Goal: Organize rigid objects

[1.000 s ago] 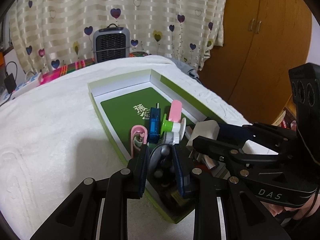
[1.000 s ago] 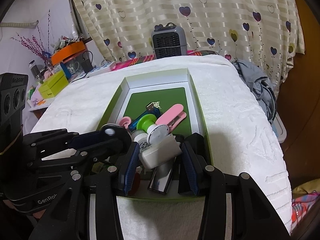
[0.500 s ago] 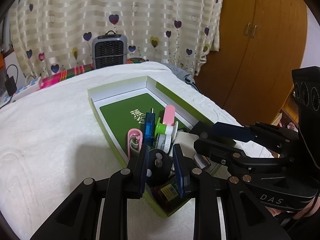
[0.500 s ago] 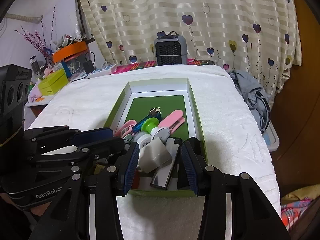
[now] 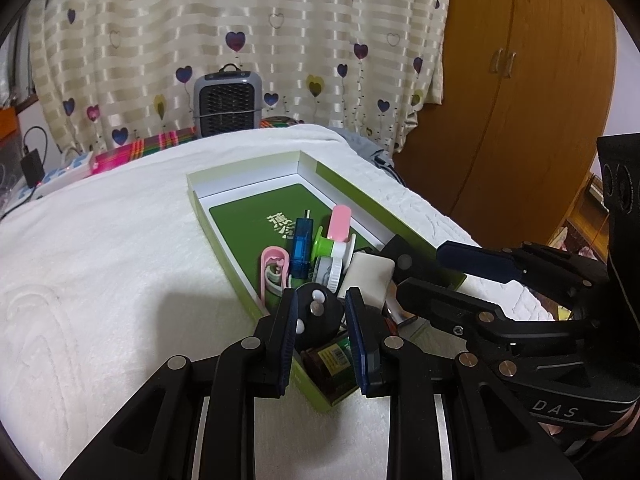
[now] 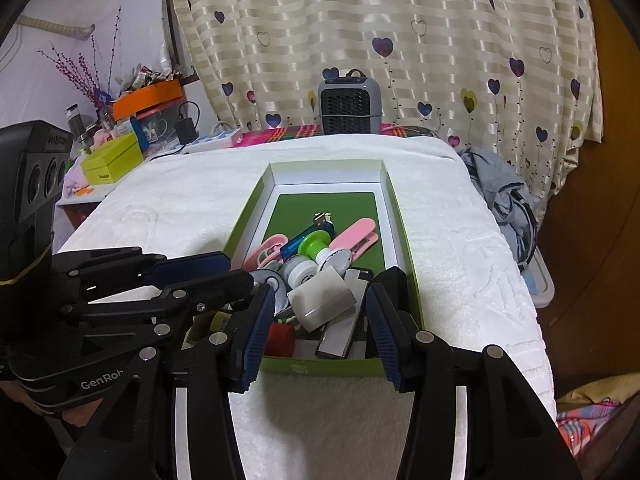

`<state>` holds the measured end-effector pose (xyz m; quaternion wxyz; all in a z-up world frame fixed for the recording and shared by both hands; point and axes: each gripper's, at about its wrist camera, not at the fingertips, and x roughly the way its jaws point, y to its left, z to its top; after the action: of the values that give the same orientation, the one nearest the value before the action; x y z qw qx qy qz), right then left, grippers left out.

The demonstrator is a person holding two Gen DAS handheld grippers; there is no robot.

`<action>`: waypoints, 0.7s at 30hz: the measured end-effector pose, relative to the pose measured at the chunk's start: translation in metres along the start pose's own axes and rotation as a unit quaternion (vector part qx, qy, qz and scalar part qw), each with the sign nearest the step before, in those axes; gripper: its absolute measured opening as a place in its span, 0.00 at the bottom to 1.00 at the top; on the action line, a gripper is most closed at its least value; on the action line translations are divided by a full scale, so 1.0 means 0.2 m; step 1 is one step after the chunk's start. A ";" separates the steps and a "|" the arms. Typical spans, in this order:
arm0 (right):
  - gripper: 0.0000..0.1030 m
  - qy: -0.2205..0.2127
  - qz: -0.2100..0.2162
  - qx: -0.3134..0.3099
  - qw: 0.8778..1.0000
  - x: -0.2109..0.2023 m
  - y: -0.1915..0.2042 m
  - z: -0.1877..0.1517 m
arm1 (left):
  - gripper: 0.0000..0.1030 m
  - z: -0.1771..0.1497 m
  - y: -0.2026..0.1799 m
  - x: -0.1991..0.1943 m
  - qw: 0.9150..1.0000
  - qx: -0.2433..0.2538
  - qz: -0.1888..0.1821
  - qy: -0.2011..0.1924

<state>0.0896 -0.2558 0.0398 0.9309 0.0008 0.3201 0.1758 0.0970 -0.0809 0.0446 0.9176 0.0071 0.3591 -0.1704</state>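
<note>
A green box [image 5: 256, 296] [image 6: 394, 204] lies on the white towel and holds a pile of small things. My left gripper [image 5: 321, 322] is open over the box's near corner, its pads either side of a black round part [image 5: 318, 312] without pressing it. My right gripper [image 6: 320, 322] is open and empty at the box's near end, above a white block [image 6: 322, 300] and a silver bar [image 6: 340, 332]. The pile also has a pink clip [image 5: 339, 222] [image 6: 356, 238], a blue USB stick [image 5: 301, 246] [image 6: 306, 238] and a green-and-white spool [image 5: 326, 242] [image 6: 314, 246].
A grey heater [image 5: 228, 100] [image 6: 349, 106] stands behind the white towel-covered surface [image 5: 100, 260] [image 6: 460, 240]. A wooden wardrobe [image 5: 520, 80] is at the right. A cluttered side table [image 6: 120, 152] is at the left. Grey cloth [image 6: 500, 196] hangs off the right edge.
My right gripper has let go of the white block, which now lies in the box, and drawn back. My left gripper has opened off the black part and pulled back a little.
</note>
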 end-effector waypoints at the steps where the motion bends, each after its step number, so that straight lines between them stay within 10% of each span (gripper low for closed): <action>1: 0.48 0.000 0.000 0.000 1.000 0.00 0.00 0.00 | 0.22 0.00 0.00 -0.01 1.000 0.000 0.004 0.000; 21: 0.49 -0.007 0.014 -0.013 1.000 -0.13 0.13 -0.09 | 0.22 -0.18 -0.05 -0.21 0.998 -0.004 0.059 -0.008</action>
<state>0.0511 -0.2423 0.0430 0.9304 -0.0054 0.3116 0.1931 0.0418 -0.0726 0.0468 0.9289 0.0235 0.3513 -0.1152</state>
